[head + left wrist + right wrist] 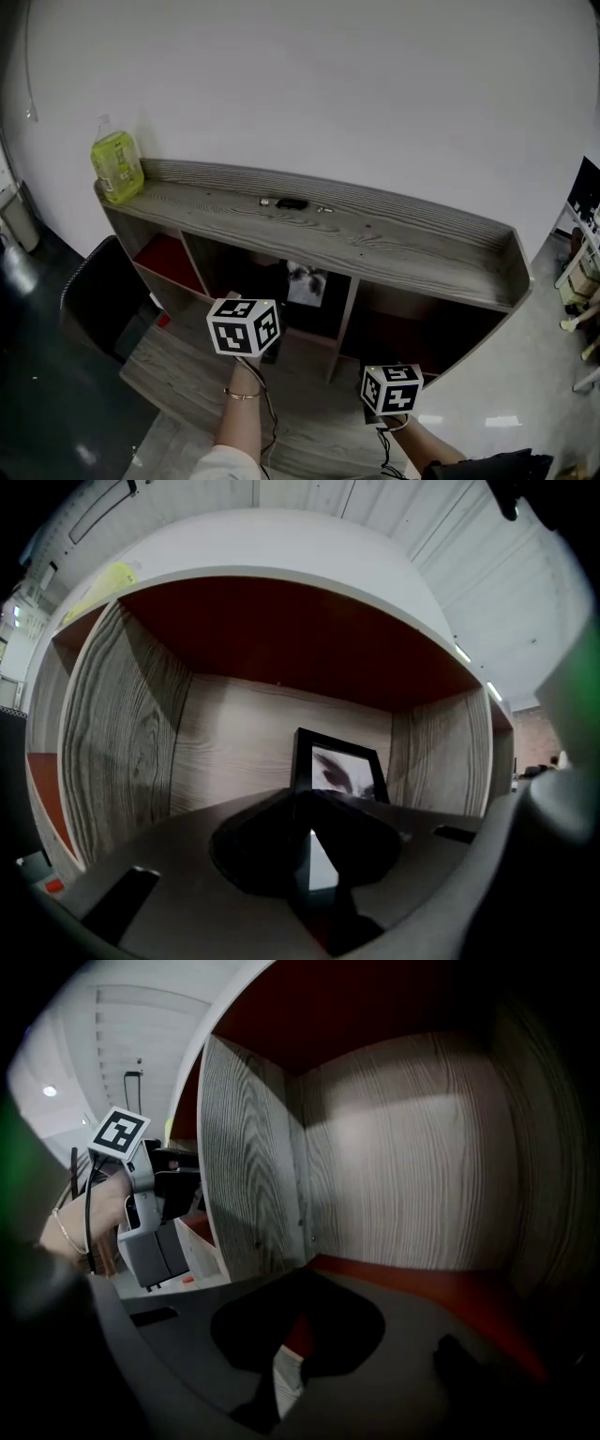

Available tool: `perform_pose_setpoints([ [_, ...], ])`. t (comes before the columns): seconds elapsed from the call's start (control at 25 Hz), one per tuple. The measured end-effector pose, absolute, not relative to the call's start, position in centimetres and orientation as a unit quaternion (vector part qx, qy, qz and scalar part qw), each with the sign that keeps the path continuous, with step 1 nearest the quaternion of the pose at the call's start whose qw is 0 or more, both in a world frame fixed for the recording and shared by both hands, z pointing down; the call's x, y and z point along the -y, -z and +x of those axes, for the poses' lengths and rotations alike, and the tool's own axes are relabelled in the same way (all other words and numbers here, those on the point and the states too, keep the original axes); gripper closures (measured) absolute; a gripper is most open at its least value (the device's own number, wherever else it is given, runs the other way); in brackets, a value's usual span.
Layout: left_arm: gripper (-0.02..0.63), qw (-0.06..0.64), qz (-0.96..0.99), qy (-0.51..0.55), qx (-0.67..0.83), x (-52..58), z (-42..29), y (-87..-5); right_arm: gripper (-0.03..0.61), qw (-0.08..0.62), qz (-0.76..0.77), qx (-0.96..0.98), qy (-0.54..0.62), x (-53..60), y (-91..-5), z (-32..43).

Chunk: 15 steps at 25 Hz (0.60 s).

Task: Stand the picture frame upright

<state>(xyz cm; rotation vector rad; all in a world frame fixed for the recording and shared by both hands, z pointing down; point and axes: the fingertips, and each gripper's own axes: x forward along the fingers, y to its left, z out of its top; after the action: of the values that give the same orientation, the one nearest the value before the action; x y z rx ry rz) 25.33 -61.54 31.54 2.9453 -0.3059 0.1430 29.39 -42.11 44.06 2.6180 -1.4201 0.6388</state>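
- The wooden shelf unit point(375, 239) fills the middle of the head view. Its centre compartment point(234, 733) is the workplace. The side walls stand close on both sides, so any move in there should run straight along the opening and never sideways.
- The picture frame point(339, 769) stands at the back of that compartment, right of centre in the left gripper view. Its face is turned toward the opening and its top is near the back wall. It reads as upright already, perhaps leaning back a touch. Whether it touches the wall I cannot tell.
- Judged from that, the step in hand is to leave the frame standing. Both tools should keep clear of its front. If it needs squaring, a light nudge low at the base is safer, since a push high up would likely tip it.
- The left hand-held gripper point(312, 855) points almost level into the centre compartment, in front of the frame and apart from it. Its 2 jaws are released and partway apart, with only the light compartment floor showing through the gap.
- The right hand-held gripper point(286, 1358) sits at the lower right of the head view. It tilts somewhat downward toward the right-hand compartment with the red floor point(422, 1283). Its 2 jaws are parted too and nothing is between them.
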Motion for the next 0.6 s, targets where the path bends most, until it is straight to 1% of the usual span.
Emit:
perform_pose_setpoints([
  [0.6, 0.540, 0.089, 0.988, -0.071, 0.107, 62.5, 26.7, -32.9, 0.546, 0.061, 0.863, 0.458, -0.205, 42.1, -42.8, 29.9],
])
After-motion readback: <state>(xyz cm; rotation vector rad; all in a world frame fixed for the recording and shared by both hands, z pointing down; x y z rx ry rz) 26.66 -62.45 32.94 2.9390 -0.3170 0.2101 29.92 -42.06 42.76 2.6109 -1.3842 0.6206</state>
